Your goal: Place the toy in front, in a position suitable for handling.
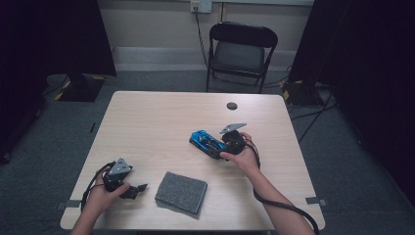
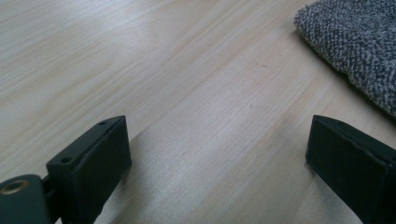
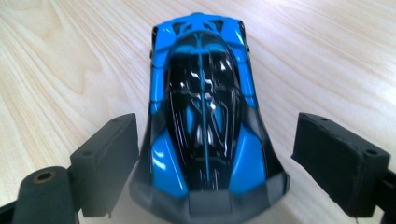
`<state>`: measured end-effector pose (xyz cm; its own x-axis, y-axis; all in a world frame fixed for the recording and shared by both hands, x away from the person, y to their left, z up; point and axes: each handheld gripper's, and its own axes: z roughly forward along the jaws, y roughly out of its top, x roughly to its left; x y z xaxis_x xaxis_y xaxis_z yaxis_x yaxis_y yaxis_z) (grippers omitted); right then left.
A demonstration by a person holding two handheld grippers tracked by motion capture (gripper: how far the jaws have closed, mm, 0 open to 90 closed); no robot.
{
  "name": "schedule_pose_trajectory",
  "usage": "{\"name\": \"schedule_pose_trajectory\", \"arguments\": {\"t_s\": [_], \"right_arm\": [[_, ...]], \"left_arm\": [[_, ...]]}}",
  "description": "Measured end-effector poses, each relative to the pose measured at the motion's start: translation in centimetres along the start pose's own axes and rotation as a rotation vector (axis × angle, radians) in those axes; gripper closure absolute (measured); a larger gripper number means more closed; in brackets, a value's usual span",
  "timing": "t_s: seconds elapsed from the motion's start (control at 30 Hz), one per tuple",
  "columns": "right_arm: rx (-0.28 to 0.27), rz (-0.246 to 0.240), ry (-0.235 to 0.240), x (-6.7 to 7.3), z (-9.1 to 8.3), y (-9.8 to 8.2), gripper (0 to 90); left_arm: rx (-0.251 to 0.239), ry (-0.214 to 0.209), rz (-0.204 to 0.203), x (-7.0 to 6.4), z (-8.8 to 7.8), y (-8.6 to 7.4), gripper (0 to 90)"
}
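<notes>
A pale wood-grain table (image 1: 161, 117) stands on grey carpet, with a black folding chair (image 1: 241, 49) behind its far edge and dark curtains to either side. On its right half the right gripper (image 1: 219, 147) lies low over the surface, its jaws spread wide; in the right gripper view (image 3: 208, 154) a glossy blue and black toy sports car (image 3: 203, 116) sits between them with its tail end nearest the camera. The left jaw stands just beside the car's flank and the right jaw clear of it, so neither pad presses on the bodywork. From the high view the car (image 1: 203, 140) rests on the table just right of centre, pointing away toward the upper left. At the near left corner the left gripper (image 1: 138, 189) rests by the table edge, its jaws wide apart with bare wood between them in the left gripper view (image 2: 219, 158). Just to its right lies a grey speckled rectangular felt pad (image 1: 181, 192), flat on the table, whose corner shows at upper right (image 2: 355, 42)
</notes>
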<state>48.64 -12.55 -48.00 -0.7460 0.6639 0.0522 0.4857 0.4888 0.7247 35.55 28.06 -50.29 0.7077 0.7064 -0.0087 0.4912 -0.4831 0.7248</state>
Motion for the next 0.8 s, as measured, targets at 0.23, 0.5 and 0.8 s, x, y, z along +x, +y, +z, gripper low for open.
{"name": "schedule_pose_trajectory", "arguments": {"t_s": [0.23,0.5,0.8], "right_arm": [[0.0,0.002,0.008,0.4,0.7,-1.2,13.4],[-0.003,-0.016,-0.023,0.7,1.2,-1.7,14.4],[-0.022,-0.04,-0.029,0.7,1.1,-2.0,21.2]], "left_arm": [[0.0,0.001,-0.001,0.0,0.0,0.0,5.9],[0.0,0.0,0.0,0.0,0.0,0.0,5.9],[0.0,0.007,0.001,0.0,0.0,0.0,5.9]]}}
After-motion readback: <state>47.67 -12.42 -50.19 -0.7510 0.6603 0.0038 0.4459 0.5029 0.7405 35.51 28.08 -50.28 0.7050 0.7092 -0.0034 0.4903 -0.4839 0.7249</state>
